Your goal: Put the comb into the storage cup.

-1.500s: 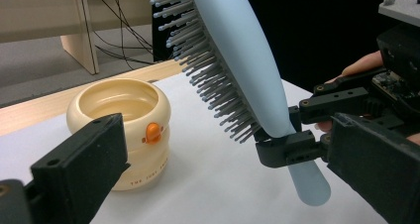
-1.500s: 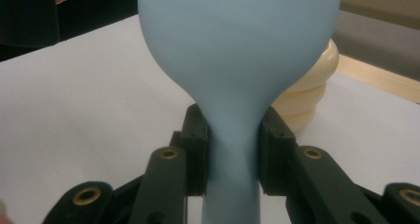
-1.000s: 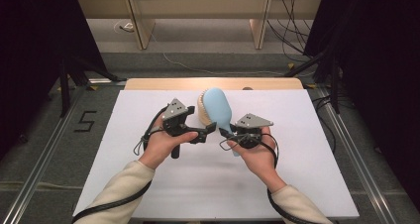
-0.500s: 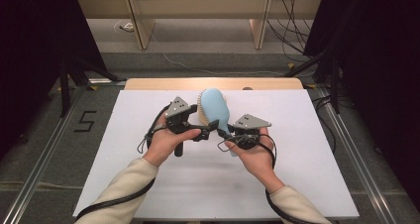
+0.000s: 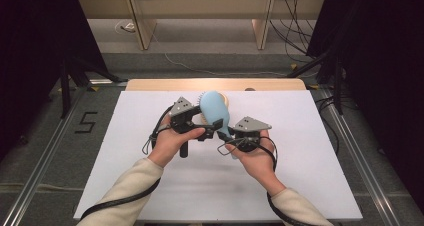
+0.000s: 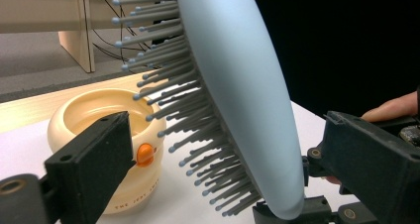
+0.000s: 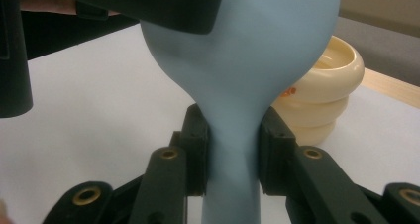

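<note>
Above the middle of the white worktop (image 5: 310, 136), the right gripper (image 7: 233, 154) clamps the light blue hairbrush (image 5: 216, 111) by its neck, while the left gripper (image 6: 218, 164), jaws just closing yet clear, straddles its head, a handover likely, before the cream cup (image 6: 94, 120) toward the far edge.

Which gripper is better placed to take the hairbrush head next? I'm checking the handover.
Left. The left gripper has its jaws open around the hairbrush head, not pressing it; the right gripper is clamped on the handle.
</note>
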`<state>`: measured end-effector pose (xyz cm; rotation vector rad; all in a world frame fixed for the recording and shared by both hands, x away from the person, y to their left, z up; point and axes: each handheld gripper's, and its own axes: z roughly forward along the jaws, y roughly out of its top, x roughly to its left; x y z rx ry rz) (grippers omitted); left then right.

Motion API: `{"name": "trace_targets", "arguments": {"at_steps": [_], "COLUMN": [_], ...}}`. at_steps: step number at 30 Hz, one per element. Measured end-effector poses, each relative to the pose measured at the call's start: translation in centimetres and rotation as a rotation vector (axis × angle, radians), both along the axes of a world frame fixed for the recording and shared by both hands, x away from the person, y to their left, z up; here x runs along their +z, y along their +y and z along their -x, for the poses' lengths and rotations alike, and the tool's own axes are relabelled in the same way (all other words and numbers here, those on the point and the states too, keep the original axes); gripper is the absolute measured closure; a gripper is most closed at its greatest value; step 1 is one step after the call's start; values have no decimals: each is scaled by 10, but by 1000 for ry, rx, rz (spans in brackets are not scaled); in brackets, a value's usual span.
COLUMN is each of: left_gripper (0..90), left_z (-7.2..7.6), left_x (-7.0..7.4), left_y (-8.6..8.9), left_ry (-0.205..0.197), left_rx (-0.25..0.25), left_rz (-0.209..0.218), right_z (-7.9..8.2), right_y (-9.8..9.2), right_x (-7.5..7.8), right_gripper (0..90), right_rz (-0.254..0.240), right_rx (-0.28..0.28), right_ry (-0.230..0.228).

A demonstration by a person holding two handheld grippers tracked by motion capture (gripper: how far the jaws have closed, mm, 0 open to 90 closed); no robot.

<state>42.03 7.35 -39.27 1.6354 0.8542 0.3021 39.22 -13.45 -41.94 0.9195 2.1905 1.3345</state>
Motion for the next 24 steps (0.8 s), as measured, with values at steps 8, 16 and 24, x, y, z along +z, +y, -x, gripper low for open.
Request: {"name": "trace_targets", "arguments": {"at_steps": [8,16,24], "left_gripper": [78,107,151], "left_z": [0,-2,-3], "left_x": [2,0,-4], "left_y": [0,1,-3], "left_ry": [-1,11,22], "left_rx": [7,13,8], "left_rz": [13,27,40], "right_z": [1,1,1], "right_y": [1,2,4], "right_x": [0,-2,-3], "right_gripper": [704,704,704], "right_rz": [-1,1,2], "right_rx": [2,-3,-6], "right_ry": [-3,0,-7]}}
